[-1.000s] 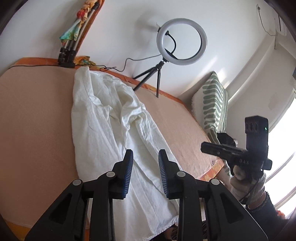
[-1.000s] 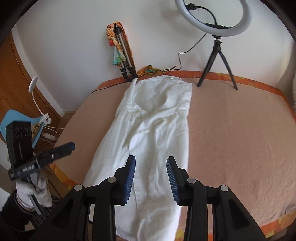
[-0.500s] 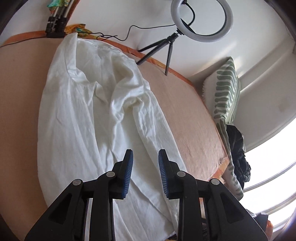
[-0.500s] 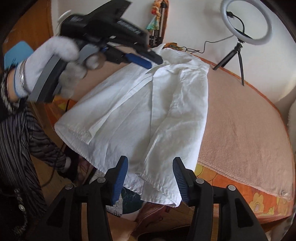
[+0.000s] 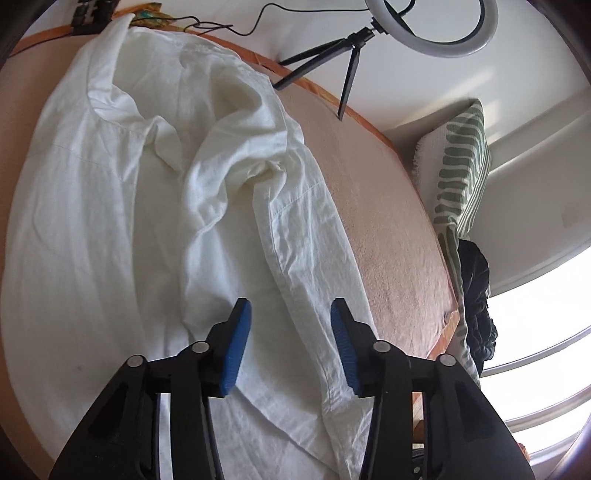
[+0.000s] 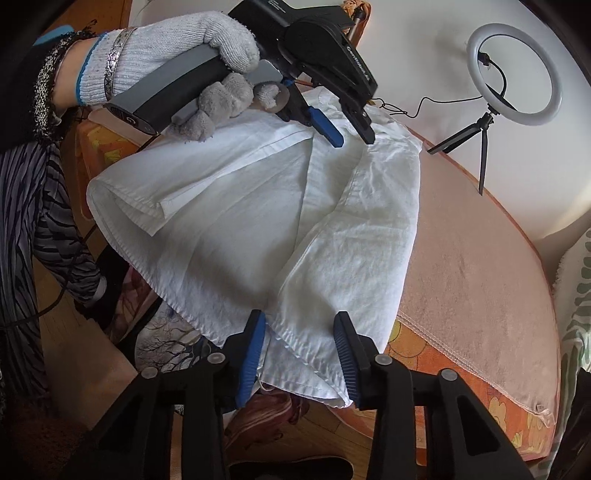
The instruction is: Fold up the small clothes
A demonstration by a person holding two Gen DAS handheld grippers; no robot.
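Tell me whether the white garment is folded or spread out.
Spread out: the white garment lies full length, rumpled, on the bed, hem overhanging.

We have open room on the bare peach cover (image 5: 388, 229) to the right of the white shirt (image 5: 110, 221), reaching to the bed's far edge. At the back the ring light (image 6: 513, 74) on its small tripod (image 5: 332, 62) blocks the way, its cable (image 5: 229, 27) trailing along the wall. A striped cushion (image 5: 461, 166) closes the far right side. Over the shirt's middle, the left gripper (image 6: 352, 138) and gloved hand (image 6: 177, 62) fill the space.
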